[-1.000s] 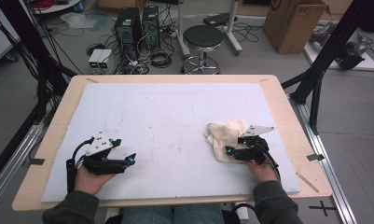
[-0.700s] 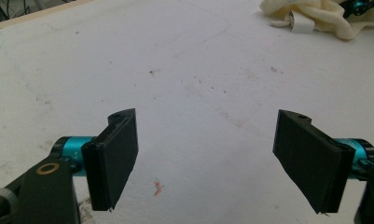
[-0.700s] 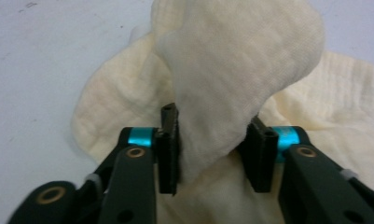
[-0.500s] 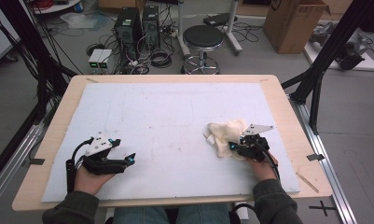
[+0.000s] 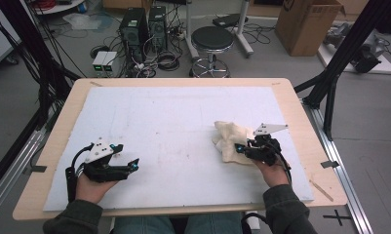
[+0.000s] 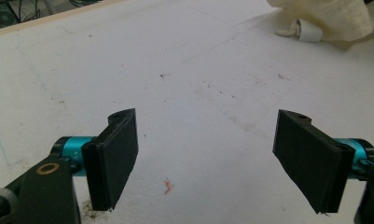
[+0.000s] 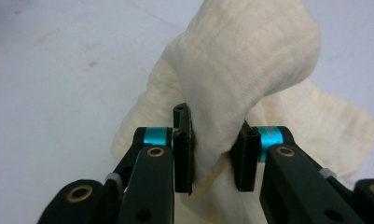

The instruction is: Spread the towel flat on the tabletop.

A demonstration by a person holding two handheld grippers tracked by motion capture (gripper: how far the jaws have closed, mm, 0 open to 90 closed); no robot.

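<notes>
Cloth (image 5: 230, 139): cream knitted fabric, crumpled in a heap on the white mat (image 5: 173, 112), toward the mat's right side and nearer its front edge than its far one.
Cloth's long axis: runs roughly from the mat's far side toward the front edge, slightly slanted; heap too bunched to tell a clear pointing end.
Cloth's raised part: a fold (image 7: 250, 70) pulled up off the mat, arching over and down into the jaws in the right gripper view; rest of the fabric spread flat on the mat behind it.
Right gripper (image 5: 243, 148): at the cloth's front-right edge, jaws just drawn in, pads clamped from both sides on the lifted fold, fabric bulging between them.
Left gripper (image 5: 130, 165): near the mat's front-left corner, well apart from the cloth; jaws spread wide with bare mat between them, holding nothing.
White cylinder (image 6: 309, 33): small pale tube-like piece on the mat just at the cloth's near edge in the left gripper view, partly tucked under the fabric; what it is cannot be told.
Mat surface: faint specks and a small reddish mark (image 6: 167, 186) between the left jaws.
</notes>
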